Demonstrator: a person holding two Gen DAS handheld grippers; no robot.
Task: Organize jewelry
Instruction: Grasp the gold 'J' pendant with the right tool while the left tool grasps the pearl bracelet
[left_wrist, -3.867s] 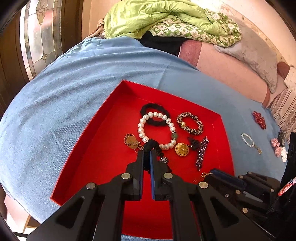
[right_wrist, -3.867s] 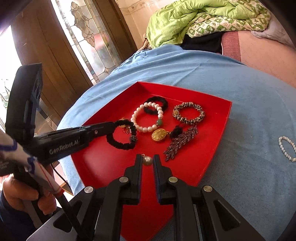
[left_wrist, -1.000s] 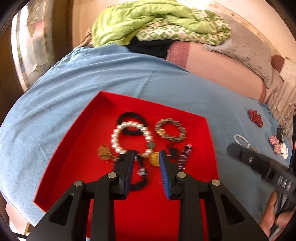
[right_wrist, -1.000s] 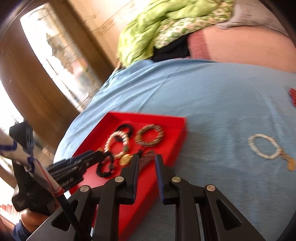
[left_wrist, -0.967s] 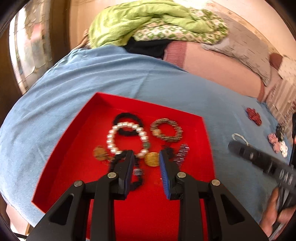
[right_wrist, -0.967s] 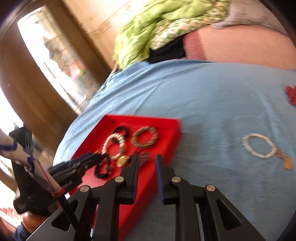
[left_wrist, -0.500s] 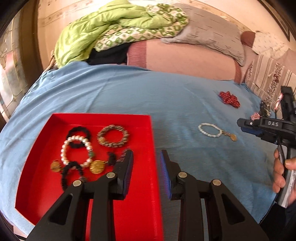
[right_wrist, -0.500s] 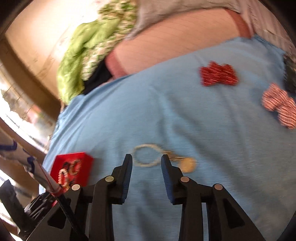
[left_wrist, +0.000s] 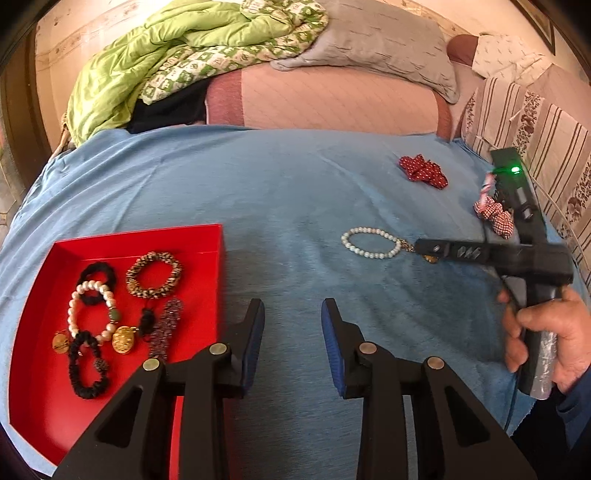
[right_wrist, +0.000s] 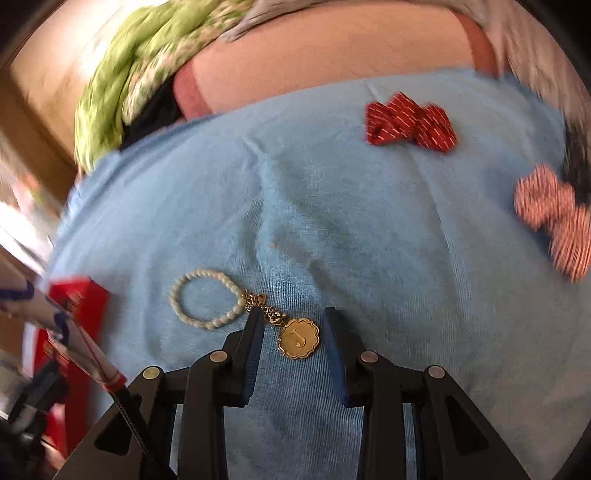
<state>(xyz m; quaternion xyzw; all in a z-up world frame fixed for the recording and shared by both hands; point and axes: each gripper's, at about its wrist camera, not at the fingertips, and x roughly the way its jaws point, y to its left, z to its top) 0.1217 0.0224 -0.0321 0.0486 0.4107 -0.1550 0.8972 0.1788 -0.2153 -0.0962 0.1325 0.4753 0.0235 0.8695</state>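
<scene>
**Both grippers off the tray, right one over the pearl bracelet's charm**

A second ago both my grippers were over the red tray (left_wrist: 212, 240). Now my left gripper (left_wrist: 291, 328) has swung off it to the right and hangs over bare blue bedspread (left_wrist: 258, 184) just beside the tray's right wall, its jaws parted with nothing between them, a little wider than they were a second ago. The tray's contents look unchanged: a white pearl bracelet with a green bead (left_wrist: 88, 310), two black scrunchies, a brown patterned bracelet (left_wrist: 153, 275), gold medallions and a dark beaded piece all lie inside it.

My right gripper (right_wrist: 291, 332) has travelled much further from the tray, which now shows only as a red sliver at the left edge of its view. It points down at the small pearl bracelet (right_wrist: 205, 299) that lies on the bedspread well to the right of the tray. The jaws stand apart and hold nothing; the bracelet's gold charm (right_wrist: 298, 338), stamped with a J, lies on the cloth between the two fingers, and the left finger is at or over the chain. Half a second ago the charm lay just ahead of the fingertips.

Further from the tray than the bracelet lie a red bow (right_wrist: 410, 123) and a red checked bow (right_wrist: 554, 218).
</scene>
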